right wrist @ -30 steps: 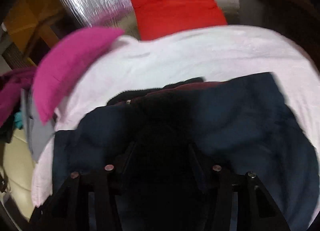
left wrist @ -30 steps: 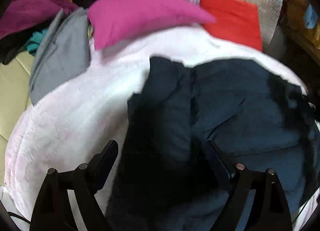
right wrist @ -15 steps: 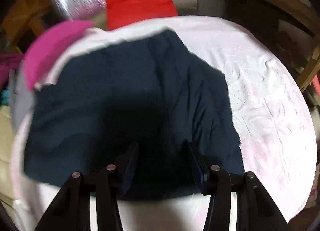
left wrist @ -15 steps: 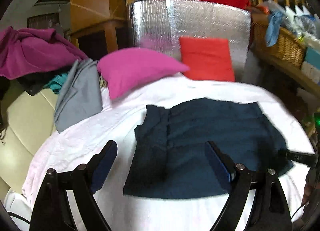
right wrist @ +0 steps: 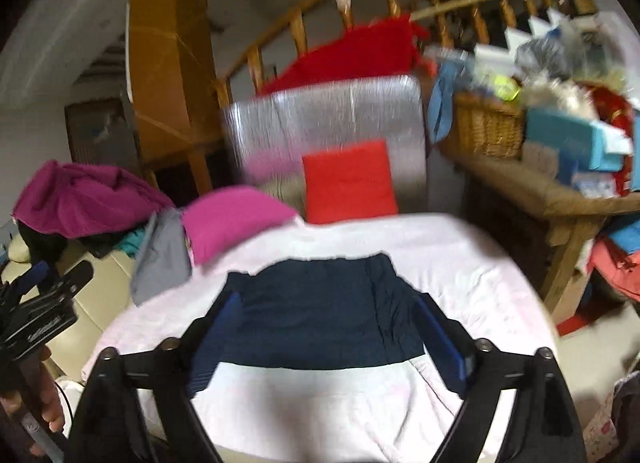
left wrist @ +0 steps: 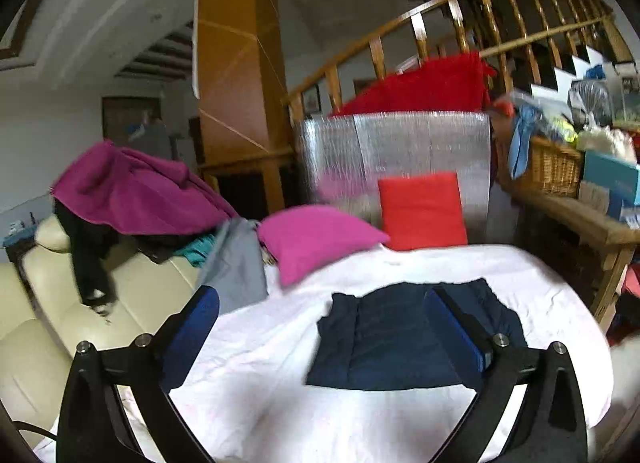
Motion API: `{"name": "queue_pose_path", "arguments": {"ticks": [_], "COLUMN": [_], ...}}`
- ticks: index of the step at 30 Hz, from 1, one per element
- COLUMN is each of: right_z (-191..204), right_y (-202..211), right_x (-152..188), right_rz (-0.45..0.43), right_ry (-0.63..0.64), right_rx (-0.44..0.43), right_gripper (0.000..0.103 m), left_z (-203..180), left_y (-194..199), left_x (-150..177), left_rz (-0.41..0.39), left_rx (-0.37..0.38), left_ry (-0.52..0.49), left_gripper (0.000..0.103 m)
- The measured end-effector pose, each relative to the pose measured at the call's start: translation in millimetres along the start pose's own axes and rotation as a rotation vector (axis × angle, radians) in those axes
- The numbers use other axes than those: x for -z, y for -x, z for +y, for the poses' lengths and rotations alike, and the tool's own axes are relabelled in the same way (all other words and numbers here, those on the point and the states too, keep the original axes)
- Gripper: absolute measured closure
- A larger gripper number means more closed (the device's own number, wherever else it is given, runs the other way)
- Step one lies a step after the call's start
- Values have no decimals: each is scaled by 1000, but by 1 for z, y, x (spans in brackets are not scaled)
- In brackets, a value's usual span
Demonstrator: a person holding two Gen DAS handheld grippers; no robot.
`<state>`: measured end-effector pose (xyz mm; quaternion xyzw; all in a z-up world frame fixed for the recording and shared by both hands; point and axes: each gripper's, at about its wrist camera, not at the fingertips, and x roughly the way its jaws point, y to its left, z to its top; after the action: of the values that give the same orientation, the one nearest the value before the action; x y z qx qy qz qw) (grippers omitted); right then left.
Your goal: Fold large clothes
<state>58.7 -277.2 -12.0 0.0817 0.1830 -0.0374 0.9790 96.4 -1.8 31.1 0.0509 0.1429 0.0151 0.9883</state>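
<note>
Wicker basket (left wrist: pixel 554 167) heaped with blurred oddments; both grippers' opening fingers (left wrist: pixel 456 327) (right wrist: pixel 440 343) empty above folded navy garment (right wrist: pixel 316 315).

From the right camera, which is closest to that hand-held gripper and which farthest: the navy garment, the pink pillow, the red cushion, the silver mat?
1. Navy garment, folded on the bed just ahead.
2. Pink pillow, farther back, left.
3. Red cushion, at the bed's far end.
4. Silver mat, upright behind the cushion.

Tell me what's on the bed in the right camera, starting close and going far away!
White sheet → folded dark blue clothing → pink pillow → red cushion → shiny silver mat standing behind it.
</note>
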Motion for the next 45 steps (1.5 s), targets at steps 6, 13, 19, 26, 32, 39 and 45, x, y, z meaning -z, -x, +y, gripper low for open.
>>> {"name": "queue_pose_path", "arguments": {"ticks": [6, 13, 19, 26, 32, 39, 45], "right_z": [28, 64, 79, 79, 75, 78, 84], "right_y": [84, 140, 154, 156, 156, 159, 169], "right_x": [26, 32, 30, 29, 29, 30, 32], "right_rz": [-94, -152, -177, -193, -191, -213, -252], "right_ry": [41, 73, 70, 57, 36, 61, 73], "right_rx": [43, 45, 49, 71, 103, 121, 119], "right_gripper": [2, 2, 0, 0, 0, 0, 0], "left_z": [10, 13, 15, 14, 15, 22, 27], "left_y": [64, 105, 128, 139, 140, 137, 140], "left_x": [-8, -19, -21, -18, -14, -12, -9], "left_rz": [-41, -121, -161, -167, -166, -153, -162], "left_rx": [-9, -38, -35, -36, -52, -66, -77], "left_ry": [19, -2, -16, -21, -20, -3, 1], "left_gripper": [0, 0, 0, 0, 0, 0, 0]}}
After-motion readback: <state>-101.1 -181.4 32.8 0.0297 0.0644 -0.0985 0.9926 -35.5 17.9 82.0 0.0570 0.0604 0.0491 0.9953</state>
